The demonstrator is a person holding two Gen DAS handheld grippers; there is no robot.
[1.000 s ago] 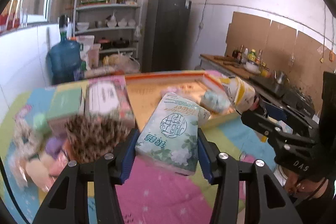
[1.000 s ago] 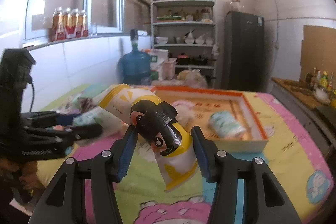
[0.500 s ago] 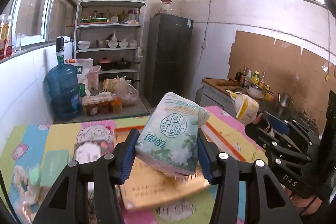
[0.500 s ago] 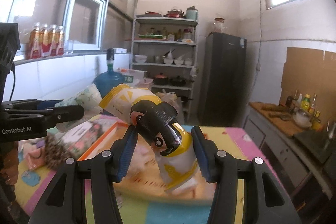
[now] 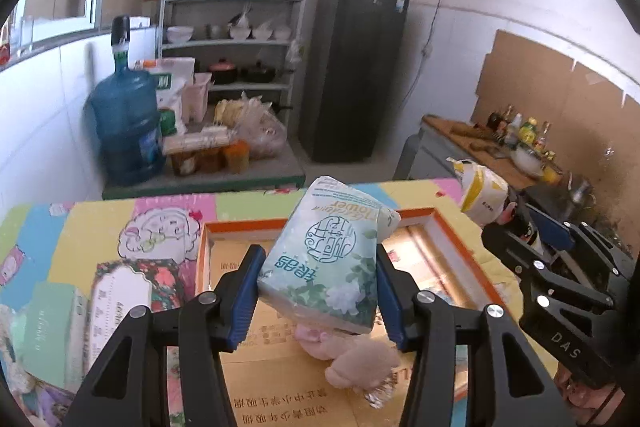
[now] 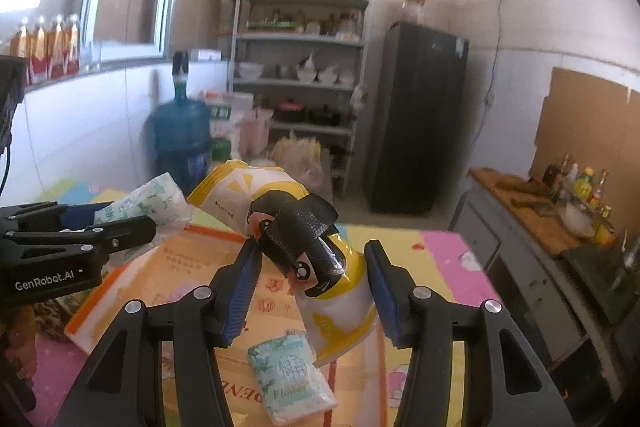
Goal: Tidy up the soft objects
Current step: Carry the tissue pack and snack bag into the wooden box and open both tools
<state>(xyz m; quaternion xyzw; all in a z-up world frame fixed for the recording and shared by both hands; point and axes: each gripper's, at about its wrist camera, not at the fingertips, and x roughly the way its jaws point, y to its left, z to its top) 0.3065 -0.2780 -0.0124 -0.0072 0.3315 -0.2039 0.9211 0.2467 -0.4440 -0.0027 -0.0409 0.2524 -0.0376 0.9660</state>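
Note:
My left gripper point(image 5: 318, 267) is shut on a pale green tissue pack point(image 5: 328, 247) with a white flower print, held tilted above an orange-rimmed cardboard box point(image 5: 240, 227). A pink plush toy point(image 5: 356, 363) lies in the box just under the pack. My right gripper point(image 6: 311, 259) is shut on a yellow-and-white pouch point(image 6: 340, 279) with a cartoon face and a black strap. Beneath the pouch, another tissue pack point(image 6: 290, 379) lies in the box point(image 6: 92, 307). The left gripper point(image 6: 100, 223) shows at the left of the right wrist view. The right gripper point(image 5: 520, 239) shows at the right of the left wrist view.
The box rests on a table with a colourful cartoon mat point(image 5: 80, 227). Flowered and green tissue boxes point(image 5: 120, 299) lie left of the box. Beyond the table stand a blue water jug point(image 5: 124, 123), a shelf rack point(image 5: 236, 43), a dark fridge point(image 5: 352, 75) and a counter with bottles point(image 5: 516, 135).
Both grippers have carried their loads forward across the table and now hang over the orange-rimmed box. The grips on the tissue pack and the pouch look the same.

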